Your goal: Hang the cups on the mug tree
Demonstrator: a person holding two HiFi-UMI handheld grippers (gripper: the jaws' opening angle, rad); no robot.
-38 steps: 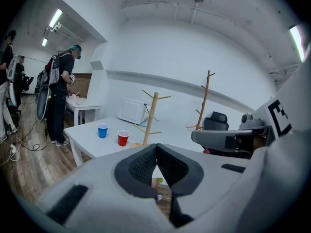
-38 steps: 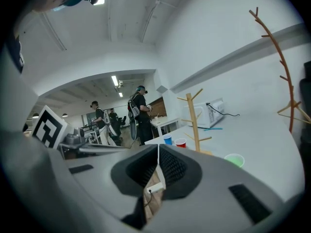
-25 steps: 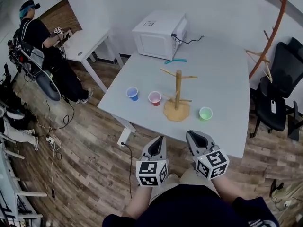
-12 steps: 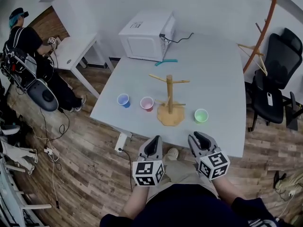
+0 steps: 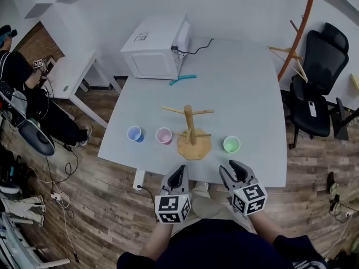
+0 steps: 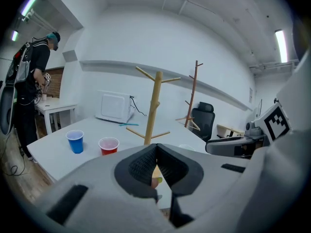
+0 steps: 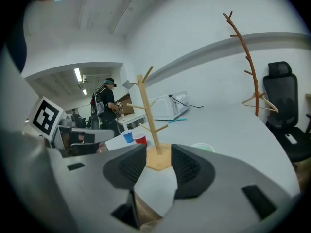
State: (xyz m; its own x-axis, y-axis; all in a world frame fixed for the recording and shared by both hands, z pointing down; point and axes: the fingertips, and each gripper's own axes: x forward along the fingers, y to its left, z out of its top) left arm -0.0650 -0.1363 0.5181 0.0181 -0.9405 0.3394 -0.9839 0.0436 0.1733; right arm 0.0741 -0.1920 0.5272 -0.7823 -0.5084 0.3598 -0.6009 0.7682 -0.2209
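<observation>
The wooden mug tree stands upright in the middle of the head view, near the lower edge of the grey table. A blue cup and a red cup stand side by side just left of its base. A green cup stands to its right, apart from it. At lower centre, the left gripper has its jaws pressed together on nothing. Right of it, the right gripper sits just below the green cup. Its jaws have just been opening and stand apart with nothing between them. A white microwave sits at the table's upper left.
</observation>
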